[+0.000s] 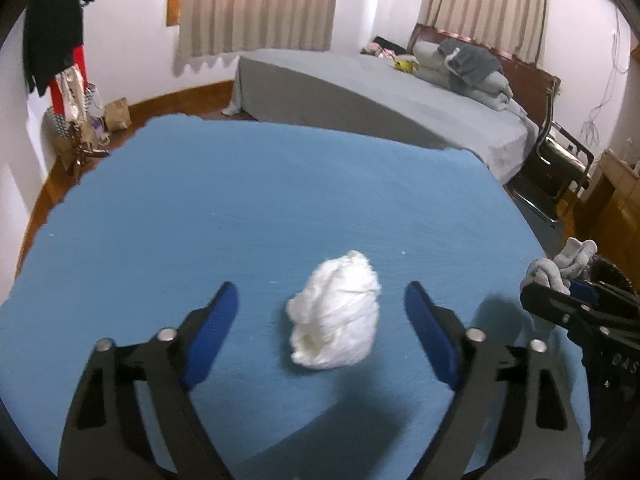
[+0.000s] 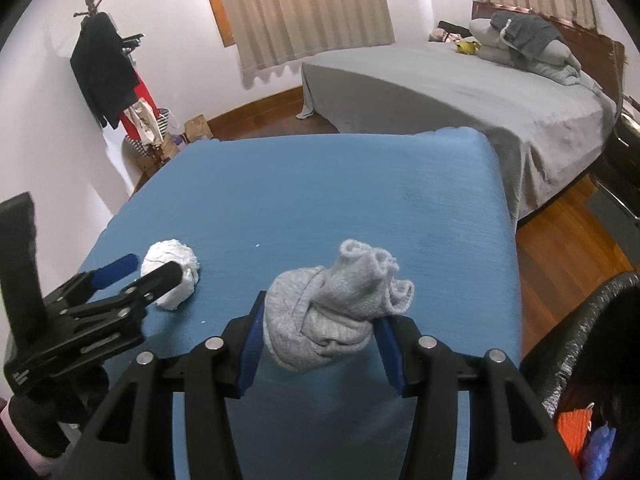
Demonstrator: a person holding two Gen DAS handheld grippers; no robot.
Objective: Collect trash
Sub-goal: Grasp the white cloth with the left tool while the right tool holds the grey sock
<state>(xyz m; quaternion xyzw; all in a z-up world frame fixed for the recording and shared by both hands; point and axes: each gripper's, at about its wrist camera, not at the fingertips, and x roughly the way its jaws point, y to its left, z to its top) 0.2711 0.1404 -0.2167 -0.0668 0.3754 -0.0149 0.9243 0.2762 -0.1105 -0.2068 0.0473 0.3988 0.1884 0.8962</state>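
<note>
Blue bedding (image 1: 240, 208) is bearing white tissue (image 1: 336, 312) mid-frame between the left gripper's (image 1: 320, 312) wide-spread, seemingly untouching jaws, while the right gripper (image 2: 320, 320) is clamping grey socks (image 2: 332, 308).

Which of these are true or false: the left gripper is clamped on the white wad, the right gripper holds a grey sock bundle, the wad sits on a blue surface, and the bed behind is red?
1. The left gripper is clamped on the white wad. False: its jaws stand open on either side of the wad, pads apart from it.
2. The right gripper holds a grey sock bundle. True.
3. The wad sits on the blue surface. True.
4. The bed behind is red. False: its cover is grey.
</note>
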